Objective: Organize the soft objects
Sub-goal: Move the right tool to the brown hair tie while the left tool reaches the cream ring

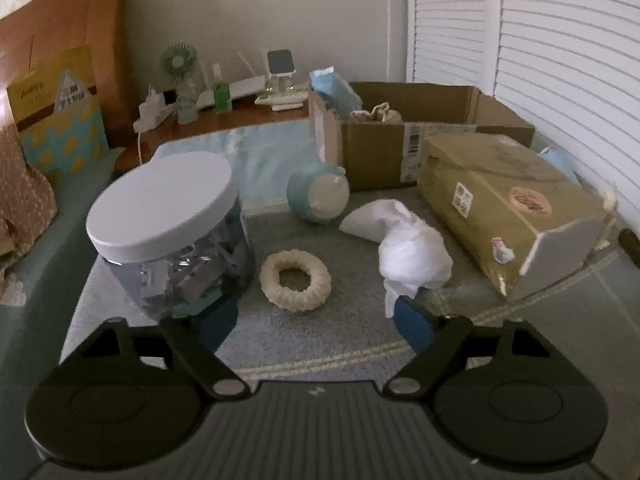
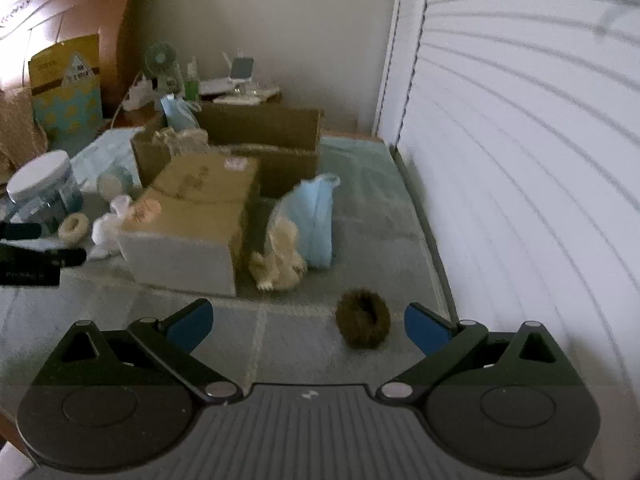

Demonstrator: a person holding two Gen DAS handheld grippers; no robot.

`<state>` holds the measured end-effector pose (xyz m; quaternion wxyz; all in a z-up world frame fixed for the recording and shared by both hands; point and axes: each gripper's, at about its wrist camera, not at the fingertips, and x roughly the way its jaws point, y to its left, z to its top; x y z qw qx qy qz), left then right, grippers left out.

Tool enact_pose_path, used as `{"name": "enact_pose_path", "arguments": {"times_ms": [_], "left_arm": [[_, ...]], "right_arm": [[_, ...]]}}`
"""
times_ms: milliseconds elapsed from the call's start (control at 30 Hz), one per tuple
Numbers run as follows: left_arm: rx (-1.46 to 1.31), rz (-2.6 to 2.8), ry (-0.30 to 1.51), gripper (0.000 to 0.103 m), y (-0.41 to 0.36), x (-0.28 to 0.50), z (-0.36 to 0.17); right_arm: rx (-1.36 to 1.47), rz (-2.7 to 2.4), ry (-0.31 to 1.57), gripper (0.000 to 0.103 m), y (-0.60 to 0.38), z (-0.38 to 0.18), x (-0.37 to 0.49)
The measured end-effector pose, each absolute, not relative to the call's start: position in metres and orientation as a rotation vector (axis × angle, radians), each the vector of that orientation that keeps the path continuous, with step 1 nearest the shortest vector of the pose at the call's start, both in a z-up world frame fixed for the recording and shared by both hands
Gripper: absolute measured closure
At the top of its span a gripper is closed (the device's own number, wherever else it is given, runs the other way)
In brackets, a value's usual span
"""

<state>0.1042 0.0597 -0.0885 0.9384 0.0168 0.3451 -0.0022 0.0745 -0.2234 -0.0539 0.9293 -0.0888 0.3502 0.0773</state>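
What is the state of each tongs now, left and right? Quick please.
Left tongs: open, holding nothing; the cream scrunchie lies ahead of them.
Right tongs: open, holding nothing; the dark brown scrunchie lies between the fingers.

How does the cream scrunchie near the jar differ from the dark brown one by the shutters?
Colour: the cream scrunchie is pale ivory; the brown scrunchie is dark and fuzzy. Surface: the cream one shows ribbed pleats, the brown one looks furry. Place: the cream one lies beside the jar, ahead of the left gripper; the brown one lies between the open jaws of the right gripper. Both are ring-shaped, lie on the mat and are ungrasped.
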Motion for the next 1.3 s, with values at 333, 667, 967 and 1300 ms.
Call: {"name": "enact_pose_path", "arguments": {"times_ms": [333, 667, 967, 1300], "left_arm": [[-0.043, 0.04, 0.698, 0.026, 0.064, 0.115, -0.096], [-0.067, 0.058, 0.67, 0.061, 0.065, 0.114, -0.094], [-0.058, -0.063, 0.71, 0.066, 0.069, 0.105, -0.089], [0.025, -0.206, 0.74, 0.035, 0.05, 0.073, -0.089]], "right_arm": [[-0.175, 0.152, 0.813, 0.0, -0.235, -0.089, 0.078], [-0.138, 0.151, 0.844, 0.0, -0.235, -0.1, 0.081], [-0.125, 0.133, 0.804, 0.0, -0.236, -0.102, 0.077], [-0.119, 0.127, 0.774, 0.0, -0.237, -0.104, 0.071]]}}
